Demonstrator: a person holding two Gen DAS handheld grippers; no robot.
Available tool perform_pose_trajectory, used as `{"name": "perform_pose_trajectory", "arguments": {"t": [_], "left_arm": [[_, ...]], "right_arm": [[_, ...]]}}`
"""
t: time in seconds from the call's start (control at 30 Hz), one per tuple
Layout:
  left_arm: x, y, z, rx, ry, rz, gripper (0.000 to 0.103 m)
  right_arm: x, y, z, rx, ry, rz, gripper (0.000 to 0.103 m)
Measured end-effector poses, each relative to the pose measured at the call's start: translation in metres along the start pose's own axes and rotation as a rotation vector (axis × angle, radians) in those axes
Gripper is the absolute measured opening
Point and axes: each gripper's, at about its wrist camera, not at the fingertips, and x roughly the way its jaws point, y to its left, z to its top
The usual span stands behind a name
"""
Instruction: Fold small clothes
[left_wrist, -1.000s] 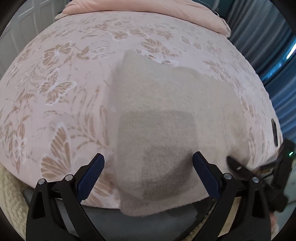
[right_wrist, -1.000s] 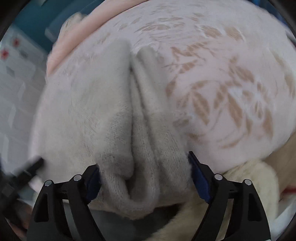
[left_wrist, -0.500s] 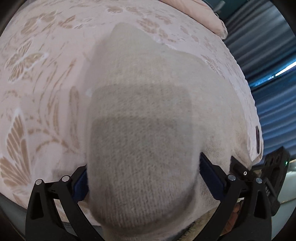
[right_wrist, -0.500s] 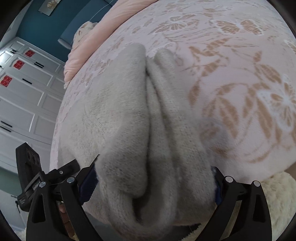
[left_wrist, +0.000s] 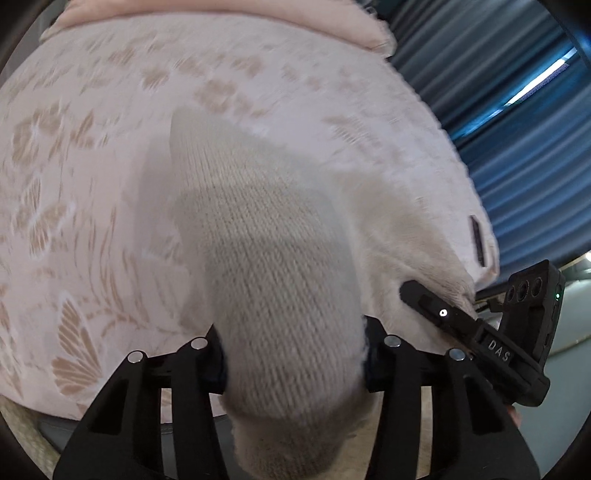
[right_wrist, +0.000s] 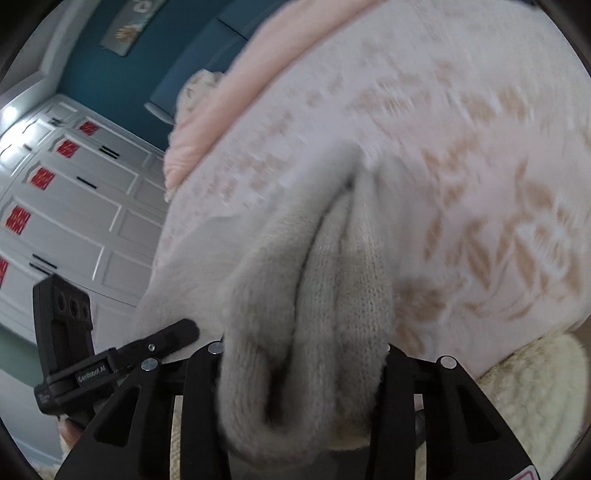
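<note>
The only clear writing sits on the tools themselves. In the left wrist view the right gripper (left_wrist: 480, 328) reaches in at the lower right with "DAS" in pale letters on its black body. In the right wrist view the left gripper (right_wrist: 147, 354) comes in at the lower left with "GenRobot.AI" printed along its arm. Red square labels (right_wrist: 40, 177) on the white cabinet doors (right_wrist: 81, 206) carry marks too small to read.

The beige knit garment (left_wrist: 280, 280) lies on the pink bedspread (left_wrist: 92, 155) patterned with tan butterflies and flowers, and its near edge is bunched up in both tools. The left gripper (left_wrist: 291, 362) has its jaws closing with a thick wad of knit squeezed between its fingers (left_wrist: 218, 354). The right gripper (right_wrist: 303, 365) is likewise closing, its jaws pinching a deeply folded bunch of the same garment (right_wrist: 314, 295).

Only the left view shows the blue pleated curtain (left_wrist: 517, 129). Only the right view shows the teal wall (right_wrist: 122, 74), a pink pillow (right_wrist: 229, 103) and a cream fleecy blanket (right_wrist: 532, 391) at the bed's near edge.
</note>
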Motion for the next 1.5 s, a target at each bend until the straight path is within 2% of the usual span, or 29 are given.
{"name": "perform_pose_trajectory", "arguments": {"t": [0.17, 0.27, 0.43, 0.63, 0.73, 0.8, 0.87, 0.97, 1.03, 1.07, 1.1, 1.13, 1.2, 1.23, 1.27, 1.33, 1.4, 1.5], "left_arm": [[-0.053, -0.029, 0.015, 0.076, -0.082, -0.057, 0.047], [-0.09, -0.052, 0.028, 0.151, -0.163, -0.083, 0.047], [-0.169, -0.075, 0.044, 0.248, -0.325, -0.123, 0.047], [-0.274, -0.072, 0.057, 0.341, -0.556, -0.153, 0.049], [-0.312, -0.055, 0.056, 0.369, -0.65, -0.152, 0.051], [-0.323, -0.034, 0.057, 0.364, -0.684, -0.14, 0.053], [-0.321, -0.011, 0.056, 0.343, -0.684, -0.129, 0.055], [-0.288, 0.038, 0.053, 0.262, -0.619, -0.1, 0.064], [-0.24, 0.082, 0.043, 0.176, -0.543, -0.054, 0.085], [-0.214, 0.102, 0.036, 0.138, -0.497, -0.026, 0.096], [-0.176, 0.13, 0.02, 0.079, -0.422, 0.05, 0.095], [-0.155, 0.148, 0.009, 0.036, -0.368, 0.098, 0.095], [-0.116, 0.185, -0.019, -0.086, -0.265, 0.175, 0.094], [-0.112, 0.195, -0.03, -0.127, -0.257, 0.168, 0.094], [-0.111, 0.202, -0.038, -0.159, -0.267, 0.15, 0.095], [-0.12, 0.208, -0.041, -0.213, -0.311, 0.11, 0.095], [-0.121, 0.211, -0.031, -0.249, -0.337, 0.095, 0.097], [-0.107, 0.22, -0.013, -0.273, -0.317, 0.114, 0.098]], "right_arm": [[-0.06, 0.039, 0.017, -0.05, -0.137, 0.036, 0.037], [-0.093, 0.069, 0.027, -0.093, -0.227, 0.07, 0.037], [-0.142, 0.138, 0.044, -0.235, -0.383, 0.125, 0.037], [-0.178, 0.224, 0.057, -0.391, -0.527, 0.269, 0.037], [-0.173, 0.255, 0.056, -0.435, -0.548, 0.326, 0.038], [-0.157, 0.268, 0.054, -0.442, -0.533, 0.339, 0.039], [-0.121, 0.271, 0.048, -0.427, -0.474, 0.333, 0.04], [-0.048, 0.244, 0.035, -0.354, -0.339, 0.28, 0.048], [0.023, 0.206, 0.016, -0.275, -0.168, 0.172, 0.055], [0.049, 0.189, 0.008, -0.237, -0.086, 0.116, 0.055], [0.077, 0.167, -0.003, -0.188, 0.014, 0.023, 0.055], [0.098, 0.142, -0.016, -0.132, 0.098, -0.061, 0.049], [0.101, 0.118, -0.031, -0.076, 0.131, -0.086, 0.044], [0.096, 0.117, -0.03, -0.08, 0.115, -0.092, 0.046], [0.093, 0.12, -0.027, -0.098, 0.1, -0.106, 0.049], [0.094, 0.136, -0.013, -0.158, 0.076, -0.132, 0.075], [0.104, 0.142, -0.003, -0.178, 0.061, -0.126, 0.078], [0.149, 0.133, 0.0, -0.138, 0.12, -0.159, 0.081]]}}
